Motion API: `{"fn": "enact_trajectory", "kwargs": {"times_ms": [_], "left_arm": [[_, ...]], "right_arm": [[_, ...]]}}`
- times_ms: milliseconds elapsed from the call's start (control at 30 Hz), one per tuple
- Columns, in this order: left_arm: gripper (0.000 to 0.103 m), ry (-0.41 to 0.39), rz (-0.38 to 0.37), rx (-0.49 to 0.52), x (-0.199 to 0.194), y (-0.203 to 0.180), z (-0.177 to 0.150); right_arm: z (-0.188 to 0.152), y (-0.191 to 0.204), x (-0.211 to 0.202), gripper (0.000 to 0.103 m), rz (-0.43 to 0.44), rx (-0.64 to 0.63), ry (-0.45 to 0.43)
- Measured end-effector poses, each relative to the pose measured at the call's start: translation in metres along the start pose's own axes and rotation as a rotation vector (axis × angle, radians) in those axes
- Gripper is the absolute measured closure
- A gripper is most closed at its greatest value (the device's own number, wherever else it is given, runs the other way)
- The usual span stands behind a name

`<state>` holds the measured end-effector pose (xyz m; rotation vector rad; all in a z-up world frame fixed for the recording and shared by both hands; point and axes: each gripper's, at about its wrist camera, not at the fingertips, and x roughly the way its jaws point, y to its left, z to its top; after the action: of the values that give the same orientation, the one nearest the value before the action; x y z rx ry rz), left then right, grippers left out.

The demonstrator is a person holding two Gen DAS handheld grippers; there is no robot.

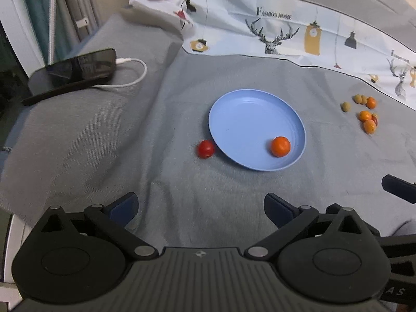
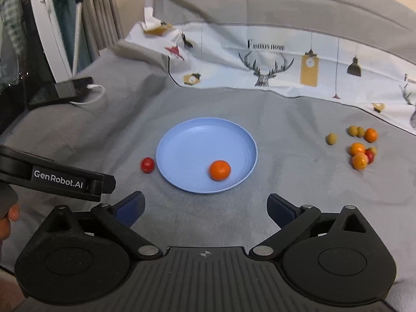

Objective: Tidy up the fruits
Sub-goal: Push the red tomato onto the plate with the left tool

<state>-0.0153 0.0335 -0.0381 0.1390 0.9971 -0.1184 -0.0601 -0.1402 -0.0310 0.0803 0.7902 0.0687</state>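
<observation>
Fruits untouched; L gripper (image 1: 200,209) & R gripper (image 2: 205,209) wide open, empty.

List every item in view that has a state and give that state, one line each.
Left gripper: open, nothing between its fingers.
Right gripper: open, nothing between its fingers.
Blue plate: upright on the grey cloth, holding one fruit.
Orange fruit: inside the plate, near its front rim.
Red tomato: on the cloth, just left of the plate.
Loose fruits: clustered on the cloth, right of the plate.
Phone: cable plugged in, screen dark.
</observation>
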Motion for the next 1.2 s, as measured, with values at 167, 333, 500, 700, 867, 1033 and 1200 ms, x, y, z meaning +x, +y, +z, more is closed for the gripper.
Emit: {"fn": "enact_trajectory", "kwargs": {"times_ms": [167, 333, 500, 700, 867, 1033, 1200], "left_arm": [[0.000, -0.042, 0.014, 0.023, -0.018, -0.002, -0.012], [0.000, -0.064, 0.033, -0.013, 0.005, 0.009, -0.008], [0.001, -0.058, -0.007, 0.094, 0.066, 0.010, 0.013], [0.022, 0.021, -0.032, 0.234, 0.147, -0.001, 0.034], [0.035, 0.089, -0.033, 0.282, 0.192, -0.002, 0.042], [0.047, 0.070, -0.089, 0.289, 0.201, -0.002, 0.053], [0.071, 0.057, -0.108, 0.267, 0.185, -0.003, 0.051]], "right_arm": [[-0.014, 0.005, -0.029, 0.002, -0.001, -0.003, -0.035], [-0.019, 0.003, -0.039, 0.002, -0.016, 0.017, -0.057], [-0.020, -0.005, -0.036, 0.002, -0.029, 0.041, -0.044], [-0.018, -0.020, -0.013, 0.002, -0.053, 0.087, 0.023], [-0.012, -0.029, 0.009, 0.002, -0.068, 0.101, 0.069], [-0.007, -0.038, 0.030, 0.002, -0.066, 0.126, 0.111], [-0.005, -0.040, 0.038, 0.002, -0.061, 0.136, 0.121]]}}
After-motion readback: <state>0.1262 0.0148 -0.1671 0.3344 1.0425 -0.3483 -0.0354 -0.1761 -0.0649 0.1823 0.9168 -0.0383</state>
